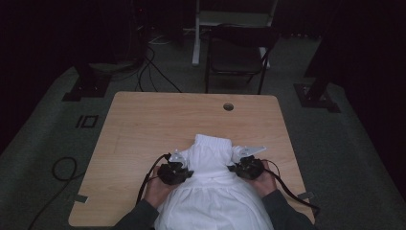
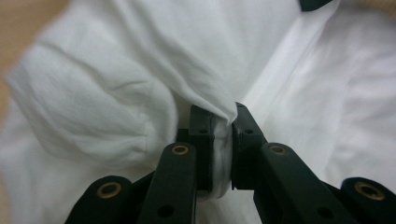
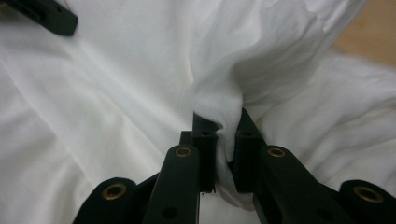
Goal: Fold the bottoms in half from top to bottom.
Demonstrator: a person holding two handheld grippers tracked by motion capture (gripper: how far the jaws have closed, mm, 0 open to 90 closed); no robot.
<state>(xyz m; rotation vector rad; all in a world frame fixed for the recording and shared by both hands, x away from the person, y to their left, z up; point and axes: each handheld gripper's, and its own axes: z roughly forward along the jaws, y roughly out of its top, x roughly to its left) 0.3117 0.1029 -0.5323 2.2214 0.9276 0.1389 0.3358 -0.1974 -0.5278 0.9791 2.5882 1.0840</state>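
Left tongs [image 2: 222,140]: black two-jaw tool, jaws clamped on a bunched fold of the white cotton garment [image 2: 140,70]; cloth squeezed between the pads and spilling out above them. In the high view the left tongs [image 1: 178,160] sit at the garment's left side, held by the person's left hand [image 1: 158,187], black cable [image 1: 146,179] trailing toward the near edge.

Right tongs [image 3: 227,140]: same black make, jaws pinched on a gathered fold of the same garment [image 3: 116,93], fabric wedged between the pads. In the high view the right tongs [image 1: 242,158] sit at the garment's right side, held by the right hand [image 1: 265,182], a grey three-cornered plate [image 1: 253,150] on top.

White cotton garment [image 1: 210,187]: soft, creased, lying on the near half of the counter, midway between left and right edges. Its narrower folded end points toward the far edge; its wider part runs over the near edge toward the person.

Counter [image 1: 143,124]: light wood-grain rectangular top, rounded corners, round cable hole [image 1: 228,107] near the far edge.

Beyond the far edge: dark folding chair [image 1: 237,55] on a grey floor.
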